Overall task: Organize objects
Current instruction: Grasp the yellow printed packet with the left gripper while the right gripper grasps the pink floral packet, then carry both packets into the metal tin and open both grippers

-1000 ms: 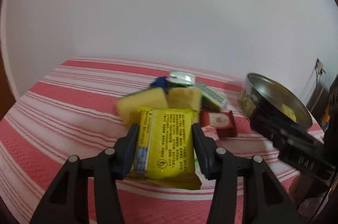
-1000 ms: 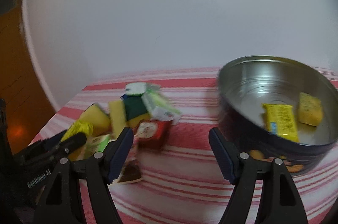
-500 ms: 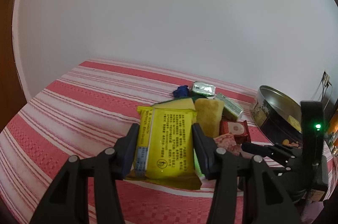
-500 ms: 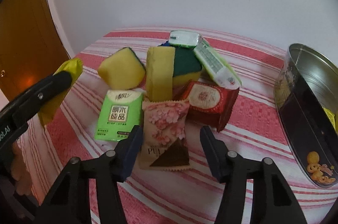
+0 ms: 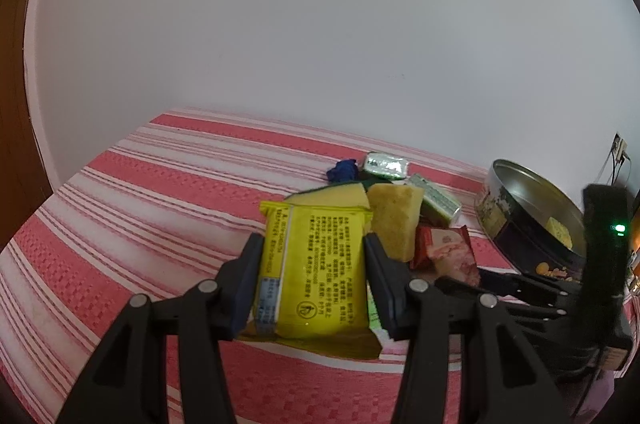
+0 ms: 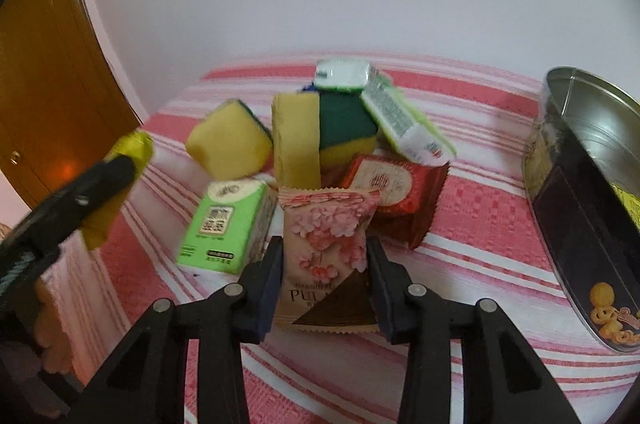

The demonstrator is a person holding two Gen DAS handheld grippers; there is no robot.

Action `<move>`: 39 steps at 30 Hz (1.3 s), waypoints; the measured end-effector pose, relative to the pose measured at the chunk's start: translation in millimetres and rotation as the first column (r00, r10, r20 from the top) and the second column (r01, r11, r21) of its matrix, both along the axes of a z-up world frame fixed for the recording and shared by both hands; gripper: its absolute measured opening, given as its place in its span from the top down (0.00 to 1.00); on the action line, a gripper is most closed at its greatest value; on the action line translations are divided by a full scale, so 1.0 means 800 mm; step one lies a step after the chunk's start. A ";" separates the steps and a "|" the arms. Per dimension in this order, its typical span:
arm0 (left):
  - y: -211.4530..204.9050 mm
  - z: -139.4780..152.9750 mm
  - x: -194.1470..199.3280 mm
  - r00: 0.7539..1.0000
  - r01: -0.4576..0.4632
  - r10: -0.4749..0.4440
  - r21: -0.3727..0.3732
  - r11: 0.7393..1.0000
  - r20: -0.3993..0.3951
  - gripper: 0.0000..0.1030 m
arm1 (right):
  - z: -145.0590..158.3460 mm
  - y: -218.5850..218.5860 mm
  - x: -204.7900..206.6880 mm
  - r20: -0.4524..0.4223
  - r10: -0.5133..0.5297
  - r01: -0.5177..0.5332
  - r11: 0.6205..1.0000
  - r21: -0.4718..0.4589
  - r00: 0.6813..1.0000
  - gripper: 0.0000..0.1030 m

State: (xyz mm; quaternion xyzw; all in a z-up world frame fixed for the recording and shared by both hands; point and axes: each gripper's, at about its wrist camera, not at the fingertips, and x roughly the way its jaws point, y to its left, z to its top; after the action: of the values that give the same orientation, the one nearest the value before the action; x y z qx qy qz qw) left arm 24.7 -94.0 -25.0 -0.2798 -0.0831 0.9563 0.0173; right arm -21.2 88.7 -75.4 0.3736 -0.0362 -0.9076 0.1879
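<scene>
- A round metal tin [image 6: 592,184] with dark printed sides stands open at the right on the table [image 6: 480,208], which is covered in a red-and-white striped cloth. The left wrist view shows a yellow sponge piece [image 5: 559,231] inside it; the right wrist view shows the edge of a yellow packet against its inner wall.
- The left gripper [image 5: 314,282] is clamped on a yellow packet [image 5: 316,272], one pad on each long side, and holds it clear of the cloth at the left of the pile.
- The right gripper [image 6: 325,278] is closing on a pink flowered packet [image 6: 326,244] lying flat at the near edge of the pile. The packet sits between the jaws with the pads right at its sides; firm pressing is hard to judge.
- Just beside the pink packet: a green tissue pack [image 6: 226,224] to its left, a red packet [image 6: 394,192] to its right rear.
- Behind these lie a yellow sponge [image 6: 228,142], an upright yellow sponge [image 6: 296,140] against a green-topped sponge [image 6: 346,128], a green-and-white pack [image 6: 404,122] leaning on it, and a small white pack [image 6: 340,74] on top.
- Both grippers point forward and downward at the pile; the right one is lower, near the cloth.
</scene>
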 end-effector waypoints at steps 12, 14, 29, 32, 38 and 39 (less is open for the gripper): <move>0.093 0.027 -0.013 0.986 0.144 -0.147 -0.042 0.989 -0.077 0.52 | 0.065 0.093 0.052 -0.307 -0.170 0.150 0.985 -0.087 0.936 0.58; 0.113 0.031 -0.015 0.979 0.179 -0.183 -0.045 0.983 -0.093 0.52 | 0.067 0.121 0.058 -0.330 -0.216 0.201 0.976 -0.078 0.919 0.58; 0.301 0.038 -0.062 0.889 0.436 -0.438 -0.042 0.899 -0.134 0.52 | 0.062 0.314 0.056 -0.366 -0.523 0.560 0.828 -0.005 0.770 0.58; 0.336 0.030 -0.074 0.879 0.462 -0.462 -0.030 0.886 -0.116 0.52 | 0.060 0.328 0.048 -0.383 -0.545 0.604 0.796 0.046 0.746 0.58; 0.380 0.005 -0.093 0.867 0.497 -0.496 -0.004 0.868 -0.046 0.52 | 0.051 0.331 0.051 -0.377 -0.543 0.622 0.774 0.122 0.750 0.58; 0.383 0.002 -0.096 0.863 0.504 -0.504 0.001 0.864 -0.038 0.52 | 0.049 0.330 0.046 -0.366 -0.542 0.616 0.778 0.123 0.757 0.58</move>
State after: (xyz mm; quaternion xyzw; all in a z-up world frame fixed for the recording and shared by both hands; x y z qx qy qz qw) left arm -51.7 212.6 -23.7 -0.2744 -0.0120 0.9231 0.2692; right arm 15.8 352.9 -36.0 0.2159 -0.0128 -0.9653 -0.1464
